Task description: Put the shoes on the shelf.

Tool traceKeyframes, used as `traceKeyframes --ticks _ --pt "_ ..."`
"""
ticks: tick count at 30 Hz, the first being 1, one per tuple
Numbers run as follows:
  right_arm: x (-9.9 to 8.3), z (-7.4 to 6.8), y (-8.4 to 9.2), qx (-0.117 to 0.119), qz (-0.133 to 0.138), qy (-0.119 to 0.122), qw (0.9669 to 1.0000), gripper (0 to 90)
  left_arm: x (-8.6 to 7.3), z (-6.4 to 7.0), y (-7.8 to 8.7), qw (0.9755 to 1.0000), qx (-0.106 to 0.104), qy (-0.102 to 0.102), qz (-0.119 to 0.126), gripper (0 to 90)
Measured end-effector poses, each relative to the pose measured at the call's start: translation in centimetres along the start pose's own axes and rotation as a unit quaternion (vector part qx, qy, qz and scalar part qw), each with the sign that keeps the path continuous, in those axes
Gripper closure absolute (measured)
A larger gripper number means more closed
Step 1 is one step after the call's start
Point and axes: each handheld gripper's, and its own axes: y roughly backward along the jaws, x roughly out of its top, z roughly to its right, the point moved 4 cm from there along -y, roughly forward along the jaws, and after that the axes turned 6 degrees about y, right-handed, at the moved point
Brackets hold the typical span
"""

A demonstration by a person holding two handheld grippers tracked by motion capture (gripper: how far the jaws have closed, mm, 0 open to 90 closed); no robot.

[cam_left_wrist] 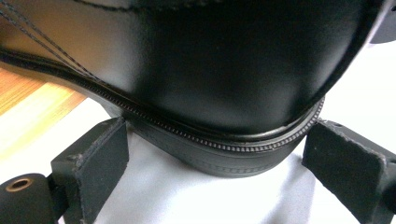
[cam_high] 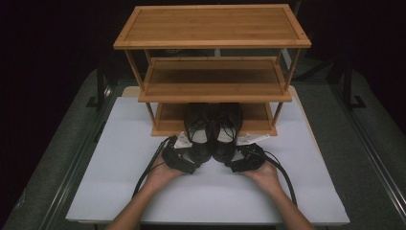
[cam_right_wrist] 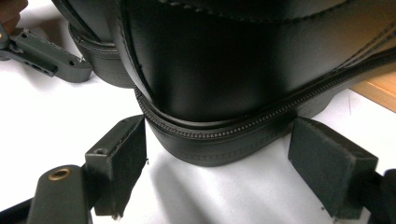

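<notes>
A: Both black shoes (cam_high: 213, 132) are found half on the rack's bottom shelf (cam_high: 165, 125), heels out.

B: Left gripper (cam_left_wrist: 212, 161) and right gripper (cam_right_wrist: 217, 158) are held spread around the heels, unpinched; squeezing should be kept even.

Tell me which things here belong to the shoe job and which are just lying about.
In the job:
left black leather lace-up shoe
right black leather lace-up shoe
left gripper
right gripper
three-tier bamboo shoe rack

Just there:
white table top
grey floor
</notes>
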Motion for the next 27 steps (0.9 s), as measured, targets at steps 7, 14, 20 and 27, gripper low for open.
traceKeyframes --ticks 7,14,20,27 --pt "0.5 0.1 0.4 0.003 0.002 -0.006 1.0000 20.0 0.6 0.0 0.3 0.9999 -0.004 0.012 -0.006 6.7" --pt "1.4 0.7 1.1 0.016 0.010 -0.015 0.9997 20.2 1.7 -0.4 1.0 0.9995 -0.018 0.026 0.009 6.6" --pt "2.4 1.6 1.1 0.021 0.017 -0.026 0.9993 20.2 2.7 -1.3 0.8 0.9990 -0.024 0.034 0.016 6.6" --pt "3.0 3.1 0.4 0.018 0.020 -0.032 0.9991 20.2 3.8 -2.5 0.0 0.9991 -0.020 0.034 0.017 6.6"
